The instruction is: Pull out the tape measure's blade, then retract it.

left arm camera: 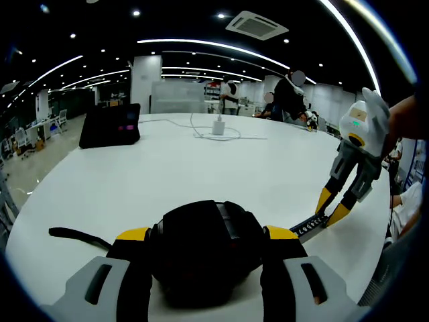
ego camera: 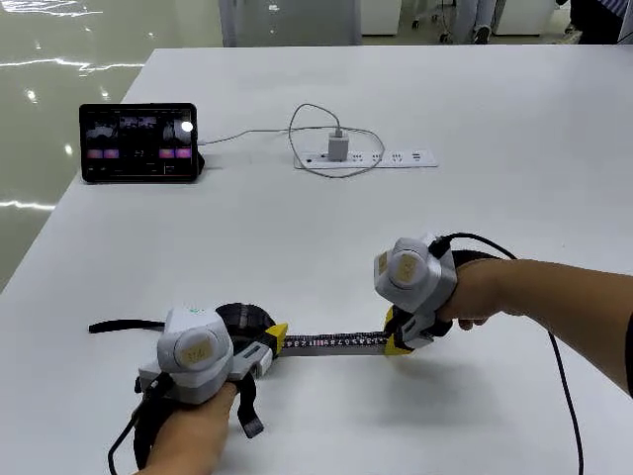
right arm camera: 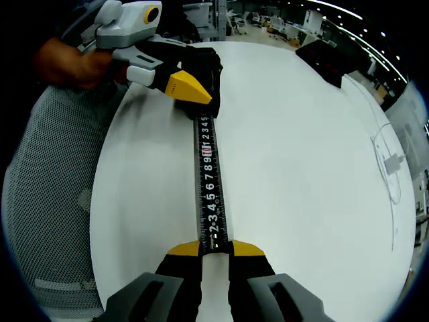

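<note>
Pinching the blade [right arm camera: 209, 181] by its tip, the right gripper [right arm camera: 216, 249] had its fingers pressed onto the steel. The left gripper [left arm camera: 208, 233] clamped the black case [left arm camera: 204, 261] near and left on the desk [ego camera: 475, 148]. Thin, springy, slick, that blade looked ready to snap back, so the end hook was the hold. Smooth white desk, tablet [ego camera: 138, 142] and power strip [ego camera: 376, 158] far off, open office beyond.

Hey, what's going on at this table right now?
A person works two handheld grippers on a white table. The left claw is clamped around the black round tape measure case, while the right claw pinches the tip of its dark numbered blade. The blade is drawn out a short way between them.
</note>
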{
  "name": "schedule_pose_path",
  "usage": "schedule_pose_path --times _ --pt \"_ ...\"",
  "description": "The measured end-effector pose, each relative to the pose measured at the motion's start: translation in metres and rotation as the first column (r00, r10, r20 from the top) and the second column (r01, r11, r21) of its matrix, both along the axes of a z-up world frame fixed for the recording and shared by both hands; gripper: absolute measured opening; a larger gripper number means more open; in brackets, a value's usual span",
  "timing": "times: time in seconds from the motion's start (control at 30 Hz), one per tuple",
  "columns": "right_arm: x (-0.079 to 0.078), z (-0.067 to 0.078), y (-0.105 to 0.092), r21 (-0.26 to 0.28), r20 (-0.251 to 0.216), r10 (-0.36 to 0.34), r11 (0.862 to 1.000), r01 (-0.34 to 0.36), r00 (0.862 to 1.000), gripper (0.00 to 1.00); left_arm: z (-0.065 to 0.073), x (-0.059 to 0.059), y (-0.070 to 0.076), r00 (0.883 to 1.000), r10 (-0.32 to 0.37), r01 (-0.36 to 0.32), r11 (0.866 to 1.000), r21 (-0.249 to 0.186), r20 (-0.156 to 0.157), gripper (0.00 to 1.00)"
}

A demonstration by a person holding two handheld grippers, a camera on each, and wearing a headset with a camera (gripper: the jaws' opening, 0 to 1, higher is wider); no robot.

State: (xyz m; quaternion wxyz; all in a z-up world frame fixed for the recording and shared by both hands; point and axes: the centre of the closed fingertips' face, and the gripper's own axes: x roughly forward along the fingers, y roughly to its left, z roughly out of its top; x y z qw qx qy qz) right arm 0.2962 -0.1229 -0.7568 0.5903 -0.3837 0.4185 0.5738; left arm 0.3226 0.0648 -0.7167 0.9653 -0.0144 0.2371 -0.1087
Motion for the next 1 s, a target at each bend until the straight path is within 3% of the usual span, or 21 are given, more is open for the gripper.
schedule_pose_path --times 1.0 --pt "0.0 0.0 0.011 0.013 0.004 0.006 1.0 -0.006 1.0 0.11 0.0 -0.001 0.0 1.0 -0.002 0.002 1.0 -0.001 0.0 0.62"
